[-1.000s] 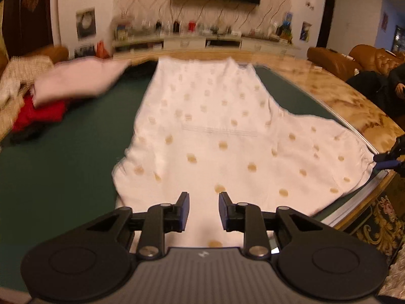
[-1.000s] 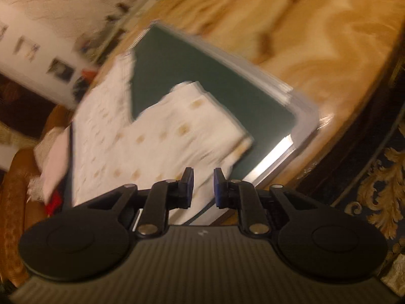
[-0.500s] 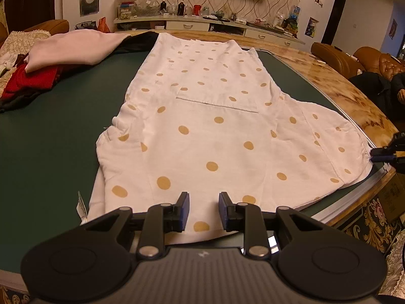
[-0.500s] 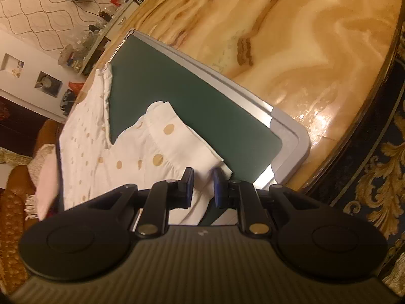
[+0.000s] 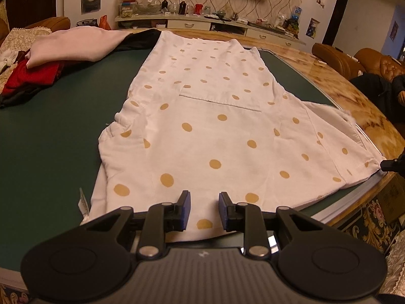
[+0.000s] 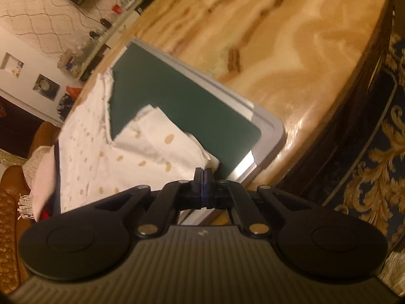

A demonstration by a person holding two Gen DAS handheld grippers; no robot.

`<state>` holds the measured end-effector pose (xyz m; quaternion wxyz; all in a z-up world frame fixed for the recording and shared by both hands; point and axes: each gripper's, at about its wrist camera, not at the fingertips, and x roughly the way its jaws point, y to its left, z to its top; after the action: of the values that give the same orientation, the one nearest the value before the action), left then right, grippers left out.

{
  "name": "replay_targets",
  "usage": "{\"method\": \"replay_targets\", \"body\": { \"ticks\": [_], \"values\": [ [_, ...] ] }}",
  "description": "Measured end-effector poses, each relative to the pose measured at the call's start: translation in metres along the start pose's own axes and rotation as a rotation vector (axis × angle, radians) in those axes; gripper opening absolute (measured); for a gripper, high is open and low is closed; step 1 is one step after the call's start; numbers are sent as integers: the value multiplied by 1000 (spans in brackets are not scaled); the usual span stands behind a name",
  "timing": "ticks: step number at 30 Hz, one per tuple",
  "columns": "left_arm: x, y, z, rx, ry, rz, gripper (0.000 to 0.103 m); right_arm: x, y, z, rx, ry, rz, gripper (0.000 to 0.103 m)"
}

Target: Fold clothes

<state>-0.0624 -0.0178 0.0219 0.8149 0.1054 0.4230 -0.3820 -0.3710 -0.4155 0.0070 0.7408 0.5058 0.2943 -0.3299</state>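
A white garment with tan polka dots [image 5: 202, 116] lies spread flat on a green mat [image 5: 50, 136] that covers part of a marbled table [image 6: 291, 58]. Its long axis runs away from the left gripper [image 5: 204, 211] toward the far shelf, narrowing at the far end, with one wide corner flaring out toward the mat's right edge. The left gripper hovers over the near hem, its jaws parted and holding nothing. The right gripper [image 6: 204, 177] has its jaws pressed together at that right corner of the garment; whether cloth is pinched between them cannot be told. Pink and red clothes [image 5: 50, 58] are piled far left.
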Motion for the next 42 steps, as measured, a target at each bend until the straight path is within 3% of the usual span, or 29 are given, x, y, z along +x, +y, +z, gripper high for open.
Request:
{"method": "replay_targets", "body": {
  "ticks": [5,11,14,18,21,24,28,30,35,39,42],
  "values": [
    [-1,2,0,10,6,6,29,9,2,-2,-34,13,-32,2],
    [1,-1,3,31,14,7,32,-6,14,11,-80,-51,-61,18],
    [3,-2,5,52,18,11,36,-7,34,25,-141,-87,-13,21],
    [3,-1,4,50,17,6,37,13,75,41,-268,-56,80,21],
    [2,1,5,47,12,12,37,45,85,51,-308,-18,108,21],
    [2,1,15,37,-5,-5,37,69,68,54,-243,53,81,21],
    [13,-4,33,47,-15,-18,44,63,62,55,-247,36,-14,21],
    [22,-8,43,61,-14,-18,44,58,69,62,-257,33,-22,22],
    [45,-19,68,95,-10,-19,44,73,136,99,-408,-3,87,22],
    [64,-9,111,105,5,-11,46,135,204,137,-498,64,169,23],
    [89,-4,165,157,31,-12,49,184,249,158,-515,119,216,23]
  ]
}}
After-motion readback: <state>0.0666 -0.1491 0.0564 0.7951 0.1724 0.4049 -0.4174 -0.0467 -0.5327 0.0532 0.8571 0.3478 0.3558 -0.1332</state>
